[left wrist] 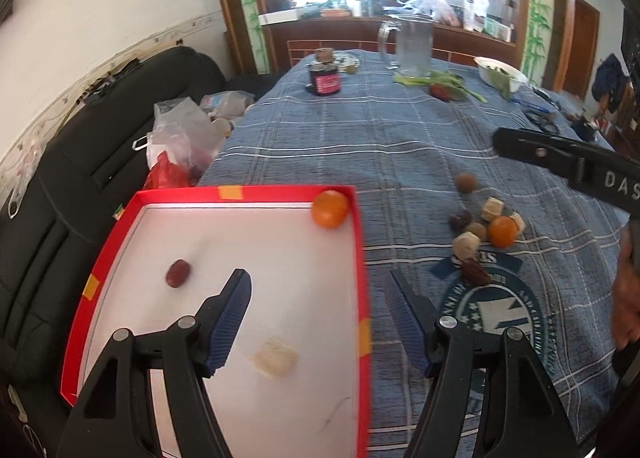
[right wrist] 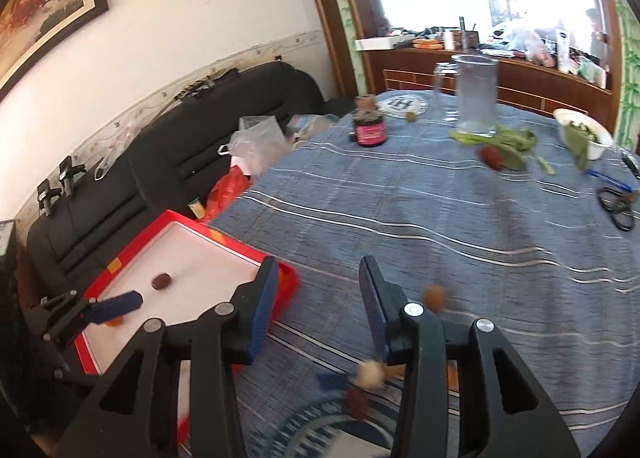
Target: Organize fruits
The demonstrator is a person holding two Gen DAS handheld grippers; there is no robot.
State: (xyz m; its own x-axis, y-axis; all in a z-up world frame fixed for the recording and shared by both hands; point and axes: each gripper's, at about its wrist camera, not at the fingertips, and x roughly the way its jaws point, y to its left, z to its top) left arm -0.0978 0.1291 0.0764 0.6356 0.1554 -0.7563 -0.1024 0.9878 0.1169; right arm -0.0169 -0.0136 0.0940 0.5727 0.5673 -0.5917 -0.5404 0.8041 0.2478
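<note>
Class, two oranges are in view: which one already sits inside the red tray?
The orange in the red tray's far corner; the other orange lies among loose fruit on the blue tablecloth.

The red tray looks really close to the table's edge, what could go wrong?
The red tray appears to overhang the table edge near the sofa; a bump from the open left gripper might tip it. The orange in its corner could roll. The loose fruit pile might scatter if nudged.

Blue plaid tablecloth (left wrist: 360,145) has a clear glass pitcher (left wrist: 412,45) at the far end, with a dark jar with a pink label (left wrist: 325,81) to its left. A white bowl of greens (left wrist: 500,71) sits on the right, scissors (right wrist: 618,207) nearby. Black sofa (left wrist: 80,177) alongside holds plastic bags (left wrist: 180,133).
</note>
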